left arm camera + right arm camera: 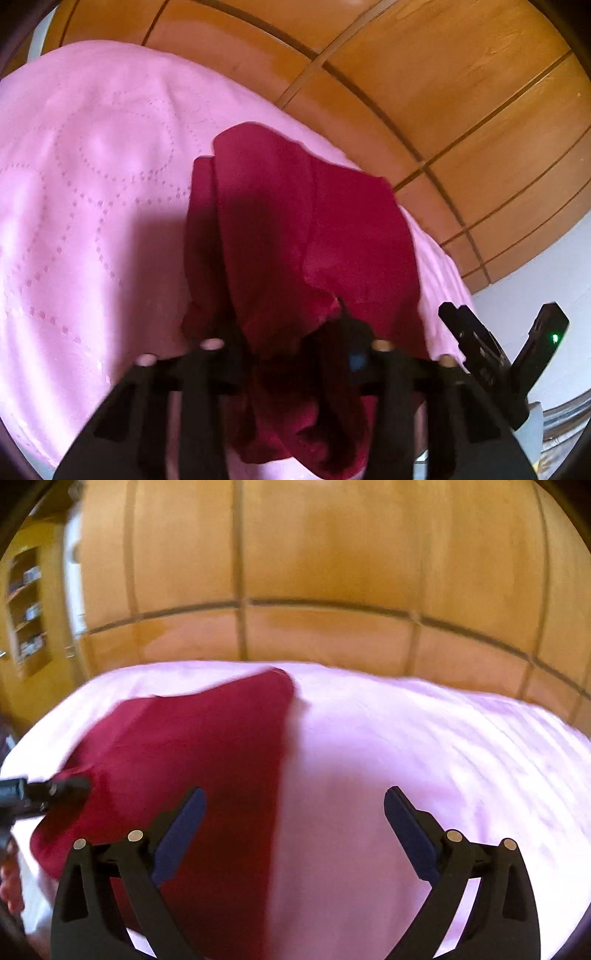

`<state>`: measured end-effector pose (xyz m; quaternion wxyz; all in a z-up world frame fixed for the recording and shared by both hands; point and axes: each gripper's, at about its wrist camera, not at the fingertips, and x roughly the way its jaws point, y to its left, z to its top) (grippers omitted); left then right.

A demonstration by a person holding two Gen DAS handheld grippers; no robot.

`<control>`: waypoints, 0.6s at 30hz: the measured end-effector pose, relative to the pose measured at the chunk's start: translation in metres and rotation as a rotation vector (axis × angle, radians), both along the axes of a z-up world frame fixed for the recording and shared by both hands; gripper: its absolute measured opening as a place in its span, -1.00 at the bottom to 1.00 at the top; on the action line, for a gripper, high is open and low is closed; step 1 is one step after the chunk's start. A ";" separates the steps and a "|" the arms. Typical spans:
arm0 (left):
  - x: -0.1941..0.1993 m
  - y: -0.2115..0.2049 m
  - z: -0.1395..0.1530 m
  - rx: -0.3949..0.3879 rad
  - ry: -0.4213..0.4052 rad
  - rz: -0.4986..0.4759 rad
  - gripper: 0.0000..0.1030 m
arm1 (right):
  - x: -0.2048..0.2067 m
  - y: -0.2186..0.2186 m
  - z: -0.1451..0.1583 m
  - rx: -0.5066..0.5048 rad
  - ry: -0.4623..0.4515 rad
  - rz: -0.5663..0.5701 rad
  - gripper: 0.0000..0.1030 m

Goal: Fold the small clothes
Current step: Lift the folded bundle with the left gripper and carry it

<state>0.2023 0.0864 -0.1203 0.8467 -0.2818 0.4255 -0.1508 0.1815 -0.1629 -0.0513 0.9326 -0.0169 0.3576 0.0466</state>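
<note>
Left wrist view: the left gripper point(295, 343) is clenched on the near edge of the dark red garment point(288, 229). The cloth bunches at the fingers and stretches away from them over the pink bedspread point(81, 192). To the right of the garment the right gripper point(502, 325) shows w/ jaws spread. Behind the bed stands a wooden wardrobe point(424, 74).

Right wrist view: the right gripper point(295, 805) is released, fingers wide apart, holding nothing. The garment point(192, 746) lies on the bedspread point(443, 757), partly under its left finger. The left gripper point(55, 790) pinches the garment's left edge.
</note>
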 end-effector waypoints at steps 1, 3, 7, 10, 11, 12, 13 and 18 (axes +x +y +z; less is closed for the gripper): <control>0.000 0.001 0.000 -0.004 -0.005 0.006 -0.46 | 0.007 -0.005 -0.010 0.007 0.045 -0.023 0.87; -0.002 0.007 0.000 -0.019 -0.003 0.004 -0.57 | 0.012 -0.005 -0.027 0.032 0.130 -0.018 0.87; -0.012 0.021 0.006 0.013 -0.018 0.002 -0.65 | 0.000 0.020 -0.025 0.084 0.138 0.056 0.87; -0.010 0.029 -0.008 0.015 0.006 0.021 -0.65 | -0.010 0.058 -0.030 -0.130 0.084 0.126 0.87; -0.010 0.030 -0.015 0.008 0.011 0.023 -0.64 | -0.011 0.060 -0.032 -0.146 0.071 0.131 0.87; -0.009 0.030 -0.021 0.012 0.006 0.021 -0.63 | -0.010 0.059 -0.035 -0.133 0.067 0.128 0.87; -0.009 0.027 -0.024 0.028 -0.009 0.016 -0.60 | -0.011 0.055 -0.037 -0.104 0.076 0.124 0.88; -0.018 0.023 -0.006 0.096 -0.051 0.024 -0.01 | -0.006 0.025 -0.028 0.058 0.166 0.124 0.92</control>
